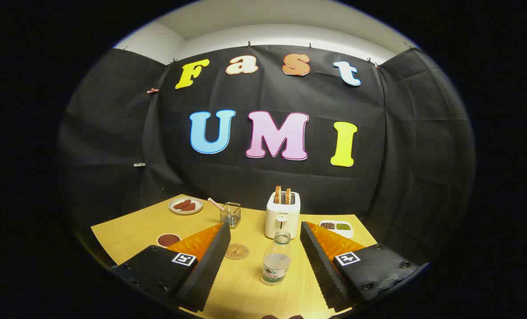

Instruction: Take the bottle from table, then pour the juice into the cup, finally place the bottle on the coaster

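Observation:
A clear plastic bottle (276, 259) with no cap stands upright on the yellow table (130, 230), between my two fingers and a little nearer the right one. My gripper (263, 243) is open, its ribbed black pads wide apart and not touching the bottle. A round wooden coaster (236, 251) lies flat just ahead of the left fingertip (221, 239). A small dark red round cup (168, 239) sits beyond the left finger on its outer side.
A white toaster (282, 216) with two bread slices stands right behind the bottle. A wire holder (230, 214) with a pink stick, a plate of sausages (185, 205) and a white two-part dish (336, 227) of beans sit further back near the black cloth wall.

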A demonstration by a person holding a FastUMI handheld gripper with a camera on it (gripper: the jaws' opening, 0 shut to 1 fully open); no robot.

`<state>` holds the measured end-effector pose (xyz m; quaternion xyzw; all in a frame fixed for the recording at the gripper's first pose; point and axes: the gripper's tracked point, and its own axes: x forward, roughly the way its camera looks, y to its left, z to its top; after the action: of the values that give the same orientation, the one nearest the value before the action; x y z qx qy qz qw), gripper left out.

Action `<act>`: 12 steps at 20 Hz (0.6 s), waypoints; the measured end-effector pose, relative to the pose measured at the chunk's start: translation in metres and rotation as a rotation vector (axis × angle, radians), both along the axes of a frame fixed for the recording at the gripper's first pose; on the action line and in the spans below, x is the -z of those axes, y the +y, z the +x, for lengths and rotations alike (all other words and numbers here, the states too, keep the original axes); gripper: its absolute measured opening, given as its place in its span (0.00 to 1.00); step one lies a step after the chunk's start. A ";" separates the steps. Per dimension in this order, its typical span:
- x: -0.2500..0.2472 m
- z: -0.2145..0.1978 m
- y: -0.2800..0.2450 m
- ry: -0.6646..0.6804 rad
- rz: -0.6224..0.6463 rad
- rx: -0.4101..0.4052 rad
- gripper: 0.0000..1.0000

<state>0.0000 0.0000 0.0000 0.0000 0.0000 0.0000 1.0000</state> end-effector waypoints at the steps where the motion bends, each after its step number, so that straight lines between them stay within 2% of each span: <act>1: 0.000 0.000 -0.001 0.002 -0.006 0.001 0.97; 12: 0.012 0.005 0.009 0.025 -0.001 -0.015 0.97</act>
<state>0.0053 0.0091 -0.0116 -0.0007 0.0125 0.0075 0.9999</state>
